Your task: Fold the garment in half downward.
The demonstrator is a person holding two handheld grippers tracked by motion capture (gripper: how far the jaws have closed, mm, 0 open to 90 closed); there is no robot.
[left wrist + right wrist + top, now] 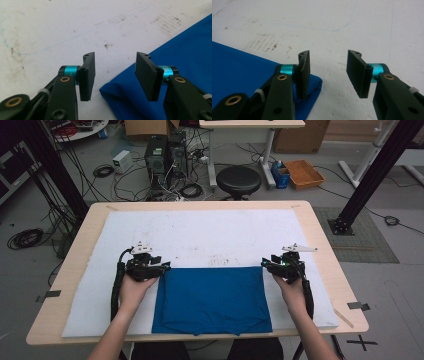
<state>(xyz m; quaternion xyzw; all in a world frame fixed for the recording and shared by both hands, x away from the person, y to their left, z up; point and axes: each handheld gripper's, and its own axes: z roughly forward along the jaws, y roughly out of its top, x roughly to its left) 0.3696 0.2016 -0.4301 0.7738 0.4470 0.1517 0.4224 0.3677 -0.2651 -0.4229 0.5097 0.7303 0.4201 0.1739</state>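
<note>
Both grippers standing open at the far corners of a folded blue cloth.

Left gripper (pixel 113 75) is hovering with jaws partly apart, gripping nothing; the folded blue fabric garment (pixel 175 75) corner is lying under and between them. Right gripper (pixel 329 75) is likewise gaping, empty, with a corner under its left jaw. Cloth is resting flat on the white foam mat (pixel 200 230). Judged: at least one fold done; corner pinch pending.

We see a white mat (pixel 200 232) covering most of the wooden tabletop (pixel 327 270), smudged with dark marks near its middle. Beyond it stands a black round stool (pixel 238 180), with computer towers (pixel 165 155) among tangled cables, and an orange crate (pixel 303 173) on the floor.
</note>
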